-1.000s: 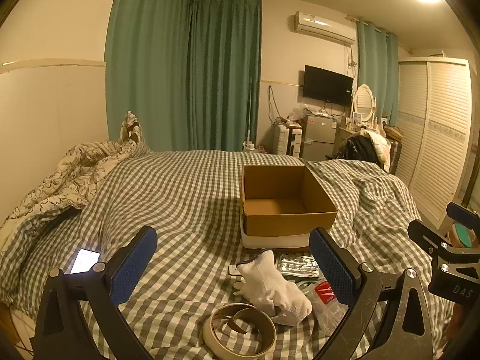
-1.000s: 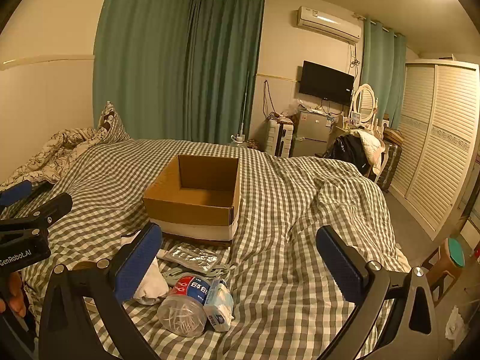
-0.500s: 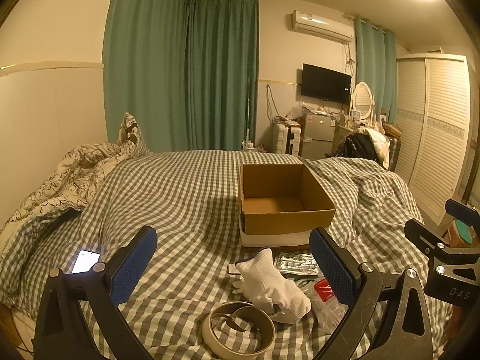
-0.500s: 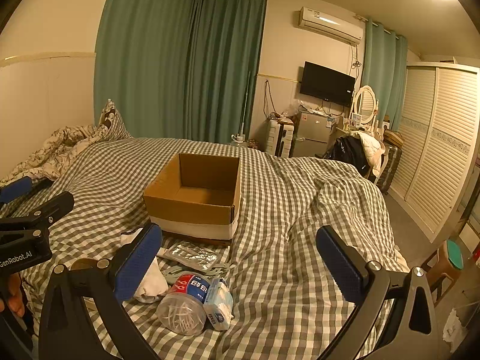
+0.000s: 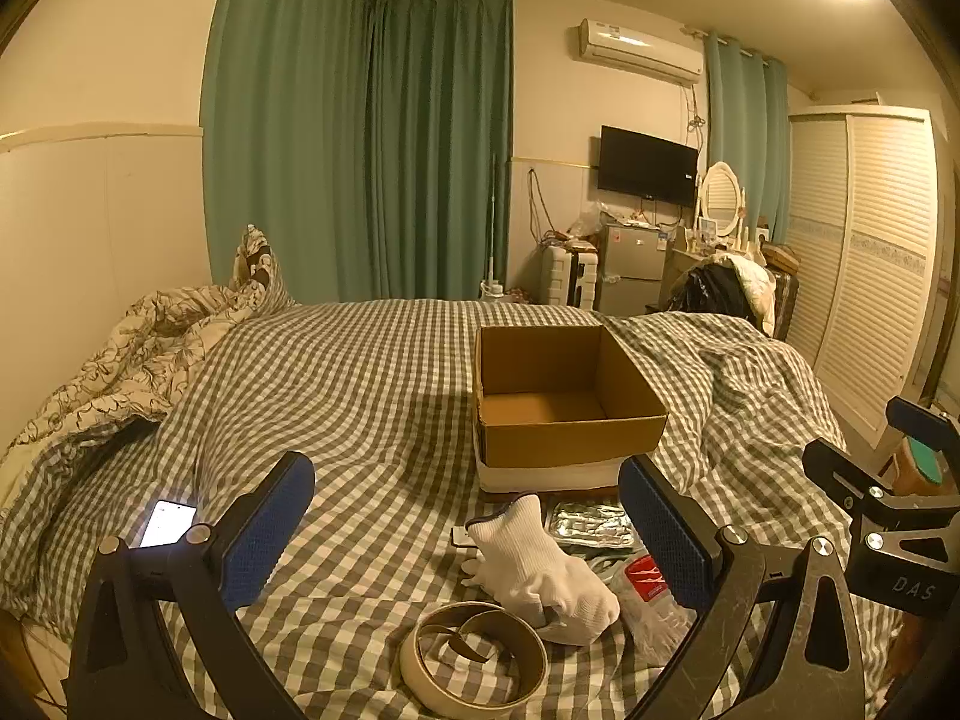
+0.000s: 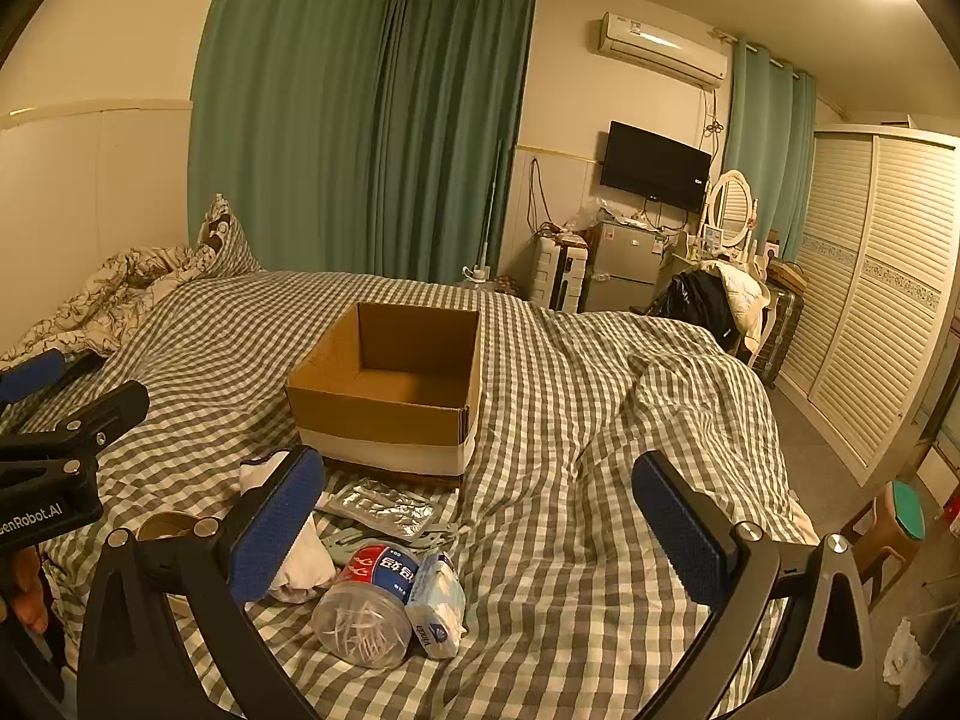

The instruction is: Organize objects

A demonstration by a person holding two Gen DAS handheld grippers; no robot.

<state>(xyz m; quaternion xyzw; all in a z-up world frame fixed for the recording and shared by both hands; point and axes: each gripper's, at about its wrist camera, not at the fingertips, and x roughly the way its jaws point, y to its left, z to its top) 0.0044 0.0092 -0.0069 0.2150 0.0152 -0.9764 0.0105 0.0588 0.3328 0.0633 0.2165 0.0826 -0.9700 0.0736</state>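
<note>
Little has moved: both spread grippers, left gripper (image 5: 465, 531) and right gripper (image 6: 477, 522), still hover over the checked bed (image 5: 360, 384), the knitted white glove (image 5: 540, 570) cuff pointing to 12 o'clock at the square cardboard box (image 5: 564, 396).

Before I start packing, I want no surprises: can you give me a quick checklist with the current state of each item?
1. Box open and empty: ok.
2. Left gripper open, holding nothing: ok.
3. Right gripper open, holding nothing: ok.
4. Glove, foil pack, jar, tape ring lie loose on the bed: ok.
5. Glove clear of tape ring: cannot tell.
</note>
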